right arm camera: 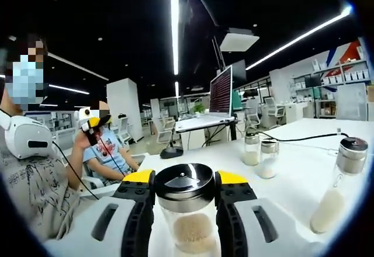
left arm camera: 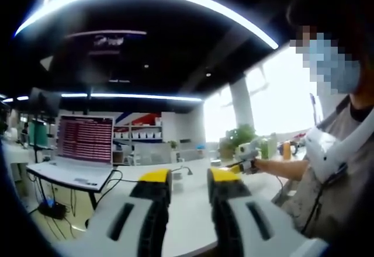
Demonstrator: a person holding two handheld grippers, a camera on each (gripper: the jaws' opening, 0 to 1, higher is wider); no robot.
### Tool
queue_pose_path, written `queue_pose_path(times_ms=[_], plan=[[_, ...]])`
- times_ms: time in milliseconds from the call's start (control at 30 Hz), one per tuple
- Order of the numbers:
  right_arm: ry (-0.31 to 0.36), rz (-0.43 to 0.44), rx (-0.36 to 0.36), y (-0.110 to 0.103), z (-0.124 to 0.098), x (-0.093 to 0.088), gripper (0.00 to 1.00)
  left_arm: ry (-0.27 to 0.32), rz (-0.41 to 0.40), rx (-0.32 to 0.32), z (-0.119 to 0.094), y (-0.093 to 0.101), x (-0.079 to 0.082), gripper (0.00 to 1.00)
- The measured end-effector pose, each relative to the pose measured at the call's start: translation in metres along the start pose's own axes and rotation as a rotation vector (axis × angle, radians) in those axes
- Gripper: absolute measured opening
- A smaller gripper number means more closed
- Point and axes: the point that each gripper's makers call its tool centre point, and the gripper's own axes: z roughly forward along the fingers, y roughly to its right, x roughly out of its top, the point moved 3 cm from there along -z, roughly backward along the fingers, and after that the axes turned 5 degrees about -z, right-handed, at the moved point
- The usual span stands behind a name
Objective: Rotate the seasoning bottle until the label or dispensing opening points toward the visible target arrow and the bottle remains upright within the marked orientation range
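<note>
2 jaws of the right gripper (right arm camera: 186, 191) pinch the seasoning bottle (right arm camera: 187, 213); left gripper (left arm camera: 190, 182) spread

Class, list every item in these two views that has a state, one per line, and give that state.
Left hand-held gripper: jaws apart, nothing between them.
Right hand-held gripper: closed on the seasoning bottle.
Seasoning bottle: upright, lid on, partly filled with pale grains.
Bottle at right: lid on, partly filled with white powder.
Two small shakers: upright, capped.
Monitor: switched on.
</note>
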Motion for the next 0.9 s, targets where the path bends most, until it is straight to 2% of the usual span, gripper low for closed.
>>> queue_pose_path(times_ms=[233,567,733,833,867,900], plan=[[-0.024,0.001,0.12,0.005,-0.003,0.0,0.39,-0.026,0.002,-0.009,0.003,0.0,-0.006,0.26],[-0.011,0.0,0.193,0.01,-0.003,0.0,0.4,-0.018,-0.002,-0.006,0.003,0.0,-0.005,0.26],[0.013,-0.007,0.173,0.012,-0.007,0.0,0.41,-0.019,-0.004,-0.002,0.004,0.0,-0.005,0.26],[0.071,0.009,0.092,0.016,-0.007,0.005,0.6,-0.02,-0.01,-0.002,0.005,0.0,-0.006,0.26],[0.093,0.033,0.073,0.013,-0.008,0.008,0.65,-0.021,-0.009,0.0,0.005,0.0,-0.006,0.26],[0.097,0.051,0.056,0.012,-0.009,0.009,0.63,-0.021,-0.008,0.001,0.005,0.0,-0.006,0.26]])
